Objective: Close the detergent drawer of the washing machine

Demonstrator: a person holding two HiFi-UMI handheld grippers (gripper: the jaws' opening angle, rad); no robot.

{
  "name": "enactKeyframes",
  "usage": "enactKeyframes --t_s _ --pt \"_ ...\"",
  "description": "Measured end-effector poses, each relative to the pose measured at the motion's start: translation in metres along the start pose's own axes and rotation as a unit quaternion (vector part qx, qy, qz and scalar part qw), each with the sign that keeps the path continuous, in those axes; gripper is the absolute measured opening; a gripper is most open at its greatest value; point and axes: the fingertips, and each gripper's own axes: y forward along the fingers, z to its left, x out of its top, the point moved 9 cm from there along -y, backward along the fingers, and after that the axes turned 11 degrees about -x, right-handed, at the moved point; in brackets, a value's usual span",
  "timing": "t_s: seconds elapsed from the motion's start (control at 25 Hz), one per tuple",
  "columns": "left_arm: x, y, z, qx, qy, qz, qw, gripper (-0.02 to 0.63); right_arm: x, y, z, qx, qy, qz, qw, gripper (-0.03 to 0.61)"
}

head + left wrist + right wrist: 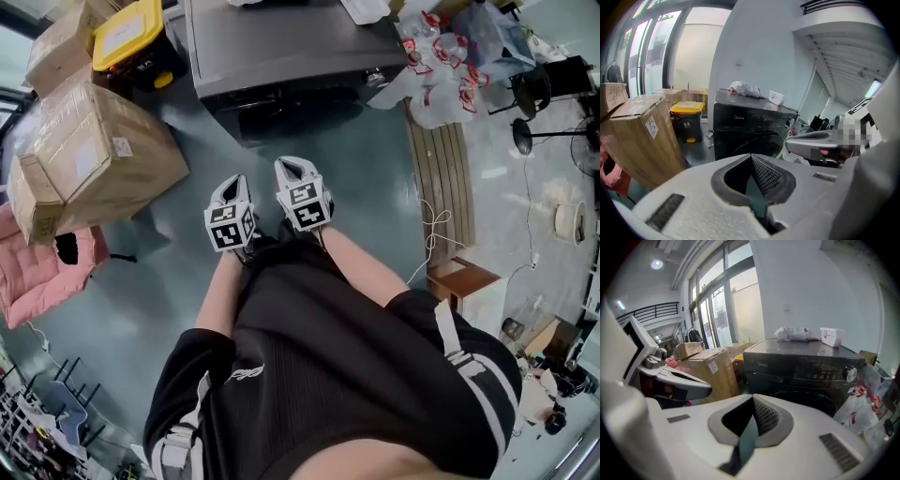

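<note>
Detergent drawer (769,365) cannot be picked out in the head view: the washing machine (281,56) is seen from above, well apart from the left tongs (234,185) and right tongs (292,166). In the left gripper view those tongs are closed and empty. The right gripper view shows the same, and the front panel is faced, the drawer seemingly flush at its upper left. If found ajar, its front is best pushed squarely with closed tips.

Dark grey front-load washing machine (291,56), upright, top centre of head view. Detergent drawer (765,366) at front's upper left, apparently pushed in flush; seam hard to see.
</note>
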Motion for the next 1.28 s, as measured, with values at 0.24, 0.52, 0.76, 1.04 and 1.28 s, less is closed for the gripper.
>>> enactKeyframes --t_s 0.24,0.52,0.76,1.04,1.28 --pt "0.026 -0.042 0.006 -0.016 0.023 -0.083 0.9962 0.006 0.037 -0.034 0.025 -0.037 -0.024 -0.072 0.996 0.005" --pt "0.105 -0.1 0.001 -0.002 0.097 -0.189 0.9772 0.005 0.129 -0.077 0.054 -0.036 -0.042 -0.202 0.978 0.005" --pt "0.163 -0.148 -0.014 -0.008 0.156 -0.259 0.9531 0.005 0.186 -0.113 0.054 -0.043 -0.03 -0.277 0.959 0.005" --pt "0.19 -0.191 -0.016 0.001 0.182 -0.31 0.9334 0.006 0.209 -0.141 0.038 -0.046 0.0 -0.329 0.943 0.005" --pt "0.198 -0.192 -0.013 0.003 0.191 -0.313 0.9304 0.006 0.22 -0.151 0.039 -0.057 -0.027 -0.351 0.934 0.005"
